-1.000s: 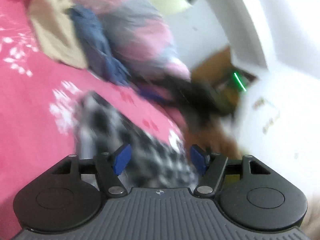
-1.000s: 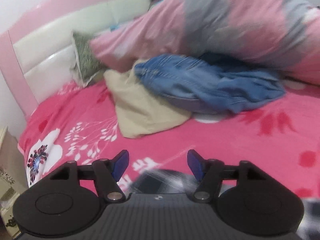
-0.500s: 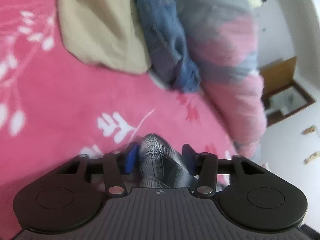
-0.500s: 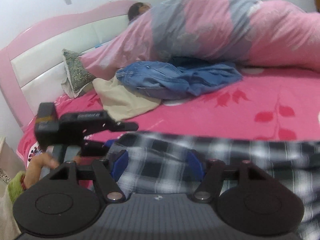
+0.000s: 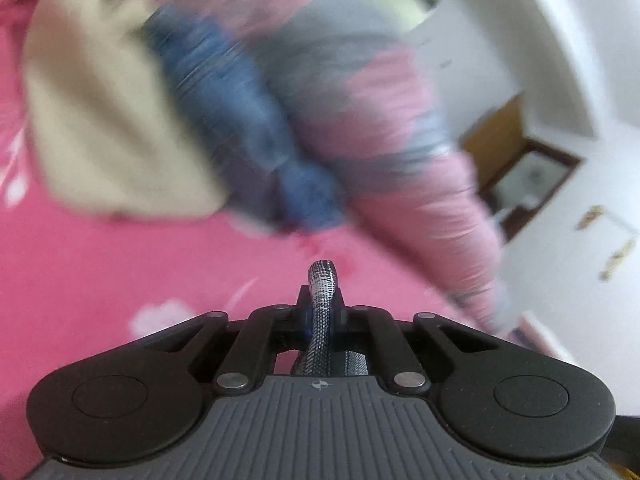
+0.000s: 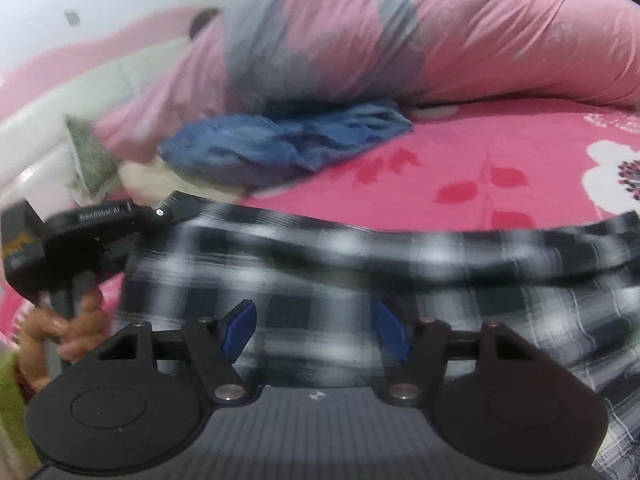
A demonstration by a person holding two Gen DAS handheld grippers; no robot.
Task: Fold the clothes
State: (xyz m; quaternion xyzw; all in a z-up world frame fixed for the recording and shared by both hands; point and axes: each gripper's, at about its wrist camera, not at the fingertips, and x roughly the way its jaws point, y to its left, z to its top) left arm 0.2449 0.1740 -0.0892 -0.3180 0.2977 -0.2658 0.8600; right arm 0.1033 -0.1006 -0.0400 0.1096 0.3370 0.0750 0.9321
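Shirt (image 6: 360, 272): unfolded on bed (image 6: 460, 168)
Left gripper (image 5: 322, 312): just closed, pinching shirt edge
Right gripper (image 6: 316, 326): wide, over shirt, nothing gripped
Left to do: every fold

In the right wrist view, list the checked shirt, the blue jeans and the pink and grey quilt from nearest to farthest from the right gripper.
1. Checked shirt: spread right under the open right gripper, between its fingers.
2. Blue jeans: crumpled further back on the pink bedsheet, left of centre.
3. Pink and grey quilt: heaped behind the jeans, across the back of the bed.
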